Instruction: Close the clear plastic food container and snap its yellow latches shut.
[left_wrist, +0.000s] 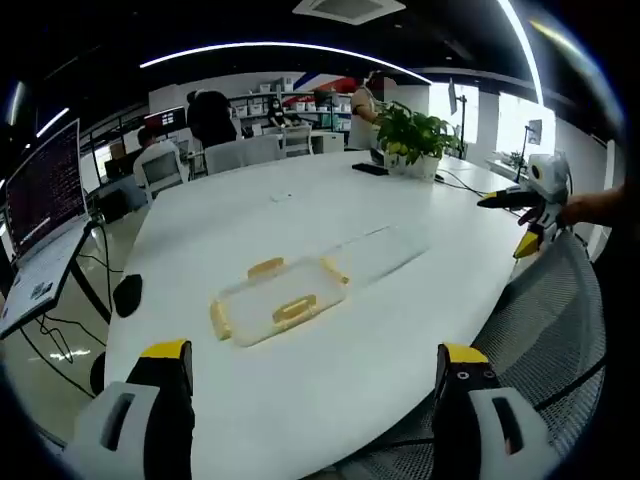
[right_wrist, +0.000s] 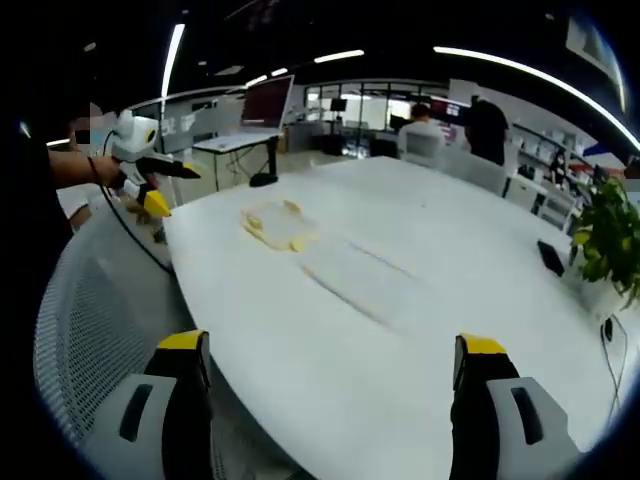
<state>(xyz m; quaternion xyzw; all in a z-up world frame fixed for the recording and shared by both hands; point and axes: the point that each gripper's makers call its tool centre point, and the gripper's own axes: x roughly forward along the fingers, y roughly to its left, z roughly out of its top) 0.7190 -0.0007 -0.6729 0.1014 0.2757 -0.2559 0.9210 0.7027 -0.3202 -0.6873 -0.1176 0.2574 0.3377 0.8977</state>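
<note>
Left gripper view: my left tool (left_wrist: 315, 375) hangs with its jaws spread wide and empty, and the clear food container (left_wrist: 278, 299) with yellow latches (left_wrist: 294, 309) lies on the white surface (left_wrist: 330, 200) just ahead, between the jaws, its clear lid (left_wrist: 385, 250) lying flat beyond it. My right tool (right_wrist: 333, 365) is likewise open and empty, with the container (right_wrist: 275, 224) well ahead and to its left.
</note>
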